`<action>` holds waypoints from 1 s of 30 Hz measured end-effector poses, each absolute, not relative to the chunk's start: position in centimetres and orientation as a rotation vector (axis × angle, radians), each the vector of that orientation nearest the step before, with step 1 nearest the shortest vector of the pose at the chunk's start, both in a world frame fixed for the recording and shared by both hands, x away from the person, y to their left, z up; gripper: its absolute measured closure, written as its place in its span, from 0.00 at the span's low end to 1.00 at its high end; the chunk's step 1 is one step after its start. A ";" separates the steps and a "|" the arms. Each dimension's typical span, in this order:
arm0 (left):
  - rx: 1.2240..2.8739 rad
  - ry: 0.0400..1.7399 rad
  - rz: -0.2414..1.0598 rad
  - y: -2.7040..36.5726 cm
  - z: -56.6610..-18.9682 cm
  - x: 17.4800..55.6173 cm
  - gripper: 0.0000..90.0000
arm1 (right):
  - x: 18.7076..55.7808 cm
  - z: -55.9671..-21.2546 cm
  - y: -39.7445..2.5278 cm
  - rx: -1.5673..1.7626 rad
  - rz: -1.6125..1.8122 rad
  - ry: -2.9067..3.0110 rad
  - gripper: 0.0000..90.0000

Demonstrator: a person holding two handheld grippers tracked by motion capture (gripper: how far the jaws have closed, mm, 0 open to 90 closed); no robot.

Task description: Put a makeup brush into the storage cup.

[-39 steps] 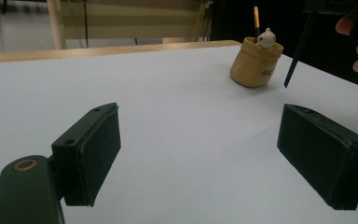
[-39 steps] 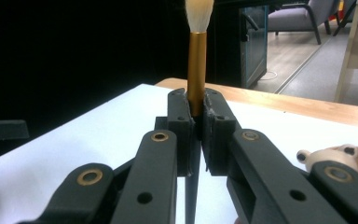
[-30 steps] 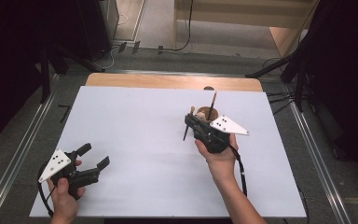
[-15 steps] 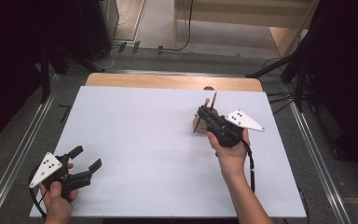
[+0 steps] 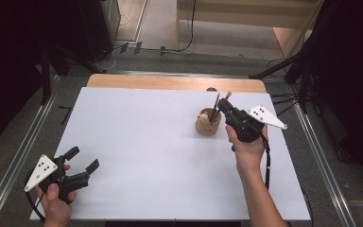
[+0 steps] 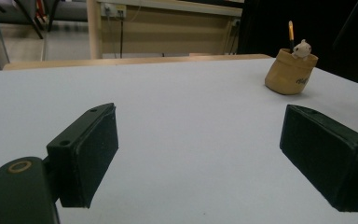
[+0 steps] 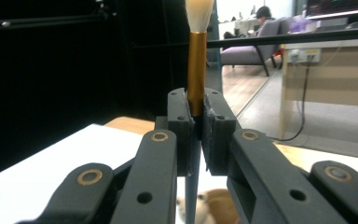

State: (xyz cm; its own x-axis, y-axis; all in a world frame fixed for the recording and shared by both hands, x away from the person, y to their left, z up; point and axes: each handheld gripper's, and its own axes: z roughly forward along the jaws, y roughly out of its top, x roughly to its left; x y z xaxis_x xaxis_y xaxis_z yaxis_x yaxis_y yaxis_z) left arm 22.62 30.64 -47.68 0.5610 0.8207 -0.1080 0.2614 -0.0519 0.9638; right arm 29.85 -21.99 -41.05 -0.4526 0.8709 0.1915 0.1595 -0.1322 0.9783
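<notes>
The right gripper (image 5: pixel 223 103) has moved back toward the far right part of the table (image 5: pixel 137 142) since a second ago, and it now stands just beside the cup (image 5: pixel 208 124), on its right, where before it covered the cup. Its jaws are clamped on a brush (image 7: pixel 196 70), which they hold by the golden collar just under the pale bristles; the dark handle runs down between the jaws toward the cup below. In the high view the brush tip pokes out just past the gripper's front end.

The left gripper (image 5: pixel 81 160) has drawn back to the near left corner, farther from the cup than before. Its jaws stand wide apart with nothing between them.

The cup is a small tan pot, far ahead and to the right of the left gripper. A little white bear figure (image 6: pixel 301 48) peeks over its rim, and a second brush (image 6: pixel 290 35) with a yellow band stands upright in it.
</notes>
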 end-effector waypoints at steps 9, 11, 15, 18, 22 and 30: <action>1.599 0.943 0.583 30.2 -47.7 22.7 0.13 | 30.7 -41.4 -23.4 1.168 1.612 1.549 0.94; 1.606 0.944 0.587 30.2 -47.8 22.6 0.13 | 31.0 -41.7 -23.5 1.173 1.601 1.553 0.94; 1.610 0.946 0.592 30.2 -47.8 22.5 0.13 | 31.4 -42.2 -23.3 1.159 1.580 1.554 0.94; 1.600 0.952 0.596 30.3 -47.8 22.5 0.13 | 31.7 -42.6 -23.1 1.114 1.563 1.554 0.94; 1.596 0.956 0.593 30.3 -47.8 22.6 0.13 | 32.1 -43.5 -22.8 1.103 1.558 1.535 0.94; 1.599 0.955 0.595 30.2 -47.9 22.6 0.13 | 32.8 -45.1 -23.2 1.156 1.545 1.523 0.94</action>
